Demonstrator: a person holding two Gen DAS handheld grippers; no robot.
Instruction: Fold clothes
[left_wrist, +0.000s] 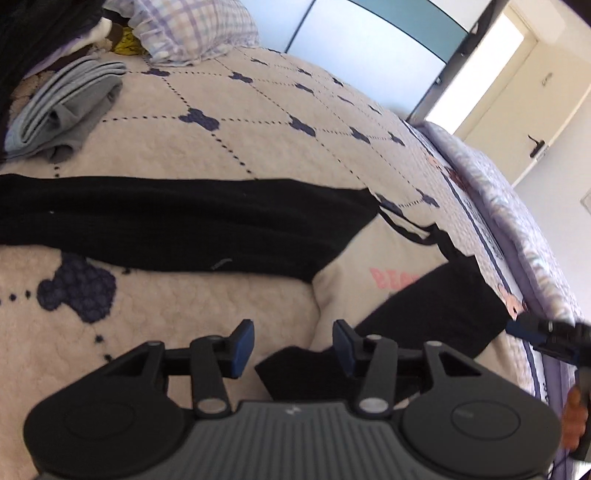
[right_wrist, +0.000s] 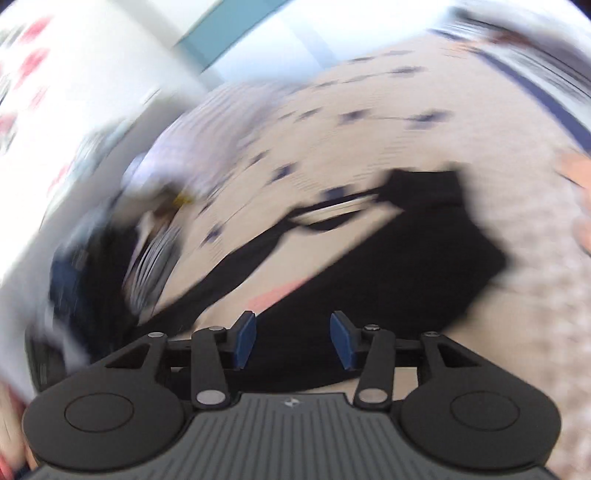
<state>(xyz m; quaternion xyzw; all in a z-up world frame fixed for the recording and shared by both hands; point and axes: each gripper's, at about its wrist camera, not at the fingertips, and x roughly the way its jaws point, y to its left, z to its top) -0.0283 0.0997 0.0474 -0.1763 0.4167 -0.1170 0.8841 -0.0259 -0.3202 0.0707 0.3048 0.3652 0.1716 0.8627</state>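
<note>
Black garment (left_wrist: 177, 225) flat on bedspread (left_wrist: 258, 122); both hand-held grippers, left (left_wrist: 293, 345) & right (right_wrist: 293, 341), agape, empty.

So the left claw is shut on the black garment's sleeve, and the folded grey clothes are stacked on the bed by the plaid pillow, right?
Not quite. The left claw is open and holds nothing; its blue pads stand apart above the black garment, as the left wrist view shows. The rest holds: the folded grey clothes are stacked on the bed by the plaid pillow.
</note>
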